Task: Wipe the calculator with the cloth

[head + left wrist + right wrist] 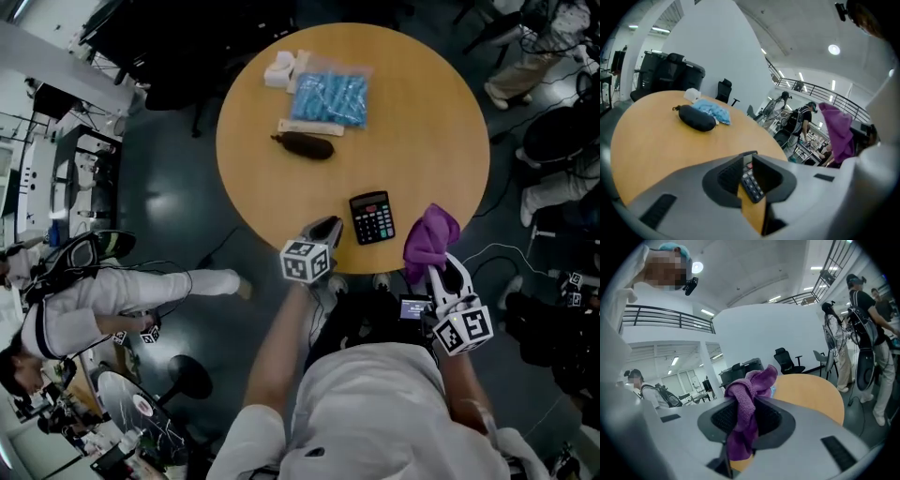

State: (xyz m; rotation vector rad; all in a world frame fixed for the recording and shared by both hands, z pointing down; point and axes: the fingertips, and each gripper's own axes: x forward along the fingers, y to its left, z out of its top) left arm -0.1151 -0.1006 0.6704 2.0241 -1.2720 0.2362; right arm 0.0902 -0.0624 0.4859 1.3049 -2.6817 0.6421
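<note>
Left tongs point(328, 227): pointing forward and a little downward, jaws standing a narrow gap apart, gripping nothing.
Right tongs point(437, 268): pointing forward, jaws pinching the cloth point(431, 234), which is bunching above them.
Left forearm point(279, 349): stretching forward, bare.

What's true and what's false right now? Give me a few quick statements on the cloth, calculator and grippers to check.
1. The cloth is clamped in the right gripper. True.
2. The calculator lies at the far side of the table. False: it lies near the front edge, between the two grippers.
3. The left gripper holds the calculator. False: its jaws stand slightly apart with nothing in them, and the calculator lies flat on the table just ahead.
4. A black pouch lies farther back than the calculator. True.
5. The cloth rests on the calculator. False: it is held up off to the calculator's right, apart from it.
</note>
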